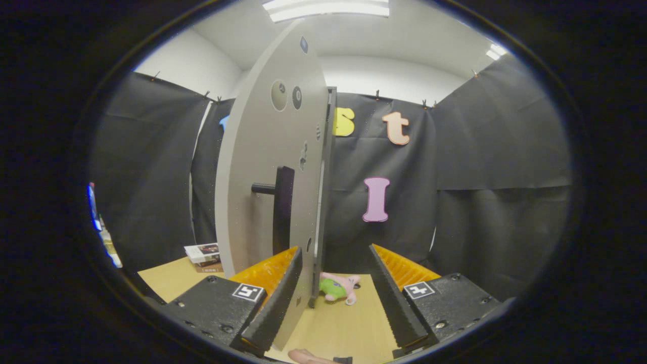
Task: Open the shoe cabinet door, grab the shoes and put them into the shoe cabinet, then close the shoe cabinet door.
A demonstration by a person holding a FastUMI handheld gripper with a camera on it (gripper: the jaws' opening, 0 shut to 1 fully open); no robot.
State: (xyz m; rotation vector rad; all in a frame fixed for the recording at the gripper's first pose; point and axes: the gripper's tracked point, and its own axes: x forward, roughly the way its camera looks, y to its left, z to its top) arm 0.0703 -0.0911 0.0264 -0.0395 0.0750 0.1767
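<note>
- Wooden tabletop (343,323) lying under everything, dark cloth walls round the booth.
- Gripper (333,308) fingers standing spread wide, pinching nothing; cabinet door (268,167) edge sitting btwn them, nearer the left finger.
- Black handle (283,207) sticking out from door, just beyond left finger.
- Pink/green plush toy (339,288) lying just ahead, btwn fingers.
- Small boxes (204,255) sitting further off, left of door.
</note>
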